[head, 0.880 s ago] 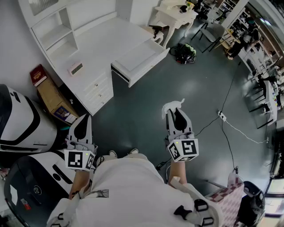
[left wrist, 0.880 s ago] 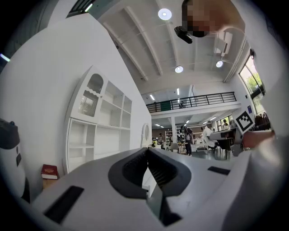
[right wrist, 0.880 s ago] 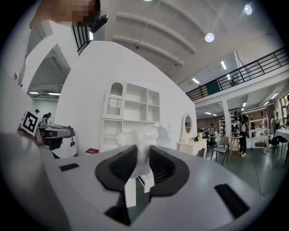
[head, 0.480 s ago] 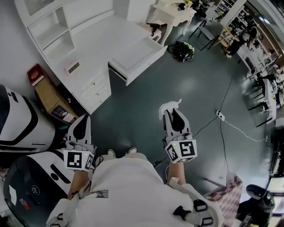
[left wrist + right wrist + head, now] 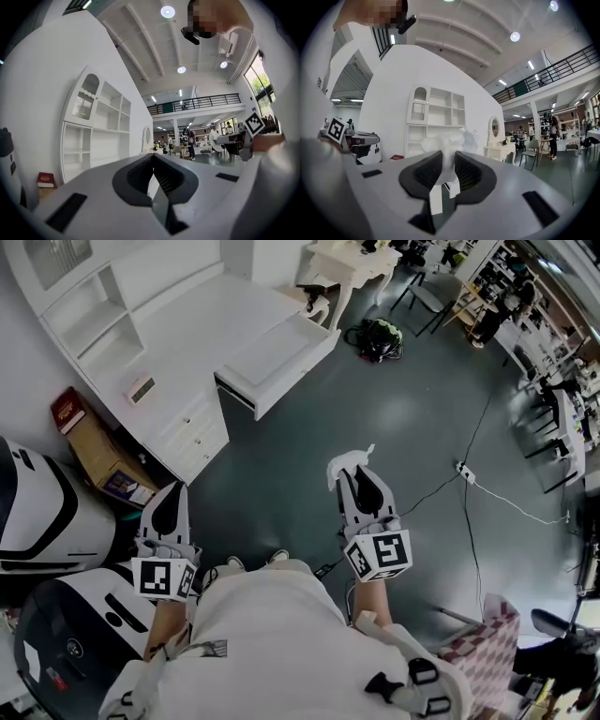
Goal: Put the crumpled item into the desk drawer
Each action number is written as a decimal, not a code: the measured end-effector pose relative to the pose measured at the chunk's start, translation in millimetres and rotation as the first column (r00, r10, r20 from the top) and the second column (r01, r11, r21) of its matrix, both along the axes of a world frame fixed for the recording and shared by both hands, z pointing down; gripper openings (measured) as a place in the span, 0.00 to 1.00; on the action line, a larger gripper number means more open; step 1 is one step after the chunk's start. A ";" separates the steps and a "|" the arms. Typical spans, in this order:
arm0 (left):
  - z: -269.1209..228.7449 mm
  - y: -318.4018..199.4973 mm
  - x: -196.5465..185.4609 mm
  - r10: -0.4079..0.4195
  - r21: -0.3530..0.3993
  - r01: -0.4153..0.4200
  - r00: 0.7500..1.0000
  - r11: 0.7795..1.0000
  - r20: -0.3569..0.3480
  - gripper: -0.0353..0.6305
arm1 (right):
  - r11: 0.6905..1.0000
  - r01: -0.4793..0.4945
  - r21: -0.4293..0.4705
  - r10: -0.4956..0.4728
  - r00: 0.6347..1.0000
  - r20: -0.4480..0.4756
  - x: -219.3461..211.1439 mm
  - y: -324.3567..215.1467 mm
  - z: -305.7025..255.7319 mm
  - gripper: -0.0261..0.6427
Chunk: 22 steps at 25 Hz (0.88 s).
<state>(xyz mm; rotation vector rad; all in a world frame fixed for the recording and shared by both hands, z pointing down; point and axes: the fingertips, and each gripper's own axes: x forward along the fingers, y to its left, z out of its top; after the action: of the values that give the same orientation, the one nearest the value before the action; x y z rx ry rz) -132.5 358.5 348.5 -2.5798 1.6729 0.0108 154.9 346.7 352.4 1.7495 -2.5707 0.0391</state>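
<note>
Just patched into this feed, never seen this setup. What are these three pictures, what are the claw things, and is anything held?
No robot here: a person works two hand-held grippers, each with two jaws. The head view looks down from a camera on the person's head; the other two views come from cameras riding on each gripper, looking along its jaws. The right gripper is shut on a white crumpled item that sticks out past the jaws. The left gripper is shut and empty. In the head view, up and left, stands a white desk with its drawer pulled open.
</note>
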 end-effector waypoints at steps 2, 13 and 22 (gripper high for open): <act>0.5 -3.1 10.6 0.017 0.002 -0.017 1.000 1.000 0.002 0.08 | 1.000 -0.009 -0.002 0.009 1.000 0.003 7.8 1.7 2.4 0.18; 22.2 -0.8 58.7 0.075 -0.035 -0.074 0.997 0.997 0.026 0.08 | 1.000 -0.008 -0.013 0.010 0.996 0.093 43.9 12.2 19.3 0.18; 26.7 -2.7 68.4 0.075 -0.057 -0.073 0.997 0.996 0.036 0.08 | 0.999 0.025 -0.027 -0.022 0.994 0.107 44.2 7.9 27.2 0.18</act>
<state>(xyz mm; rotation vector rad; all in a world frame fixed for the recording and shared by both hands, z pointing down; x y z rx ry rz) -64.1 355.8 375.2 -2.6637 1.5865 -0.0819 199.1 354.6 379.6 1.7538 -2.6494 0.1731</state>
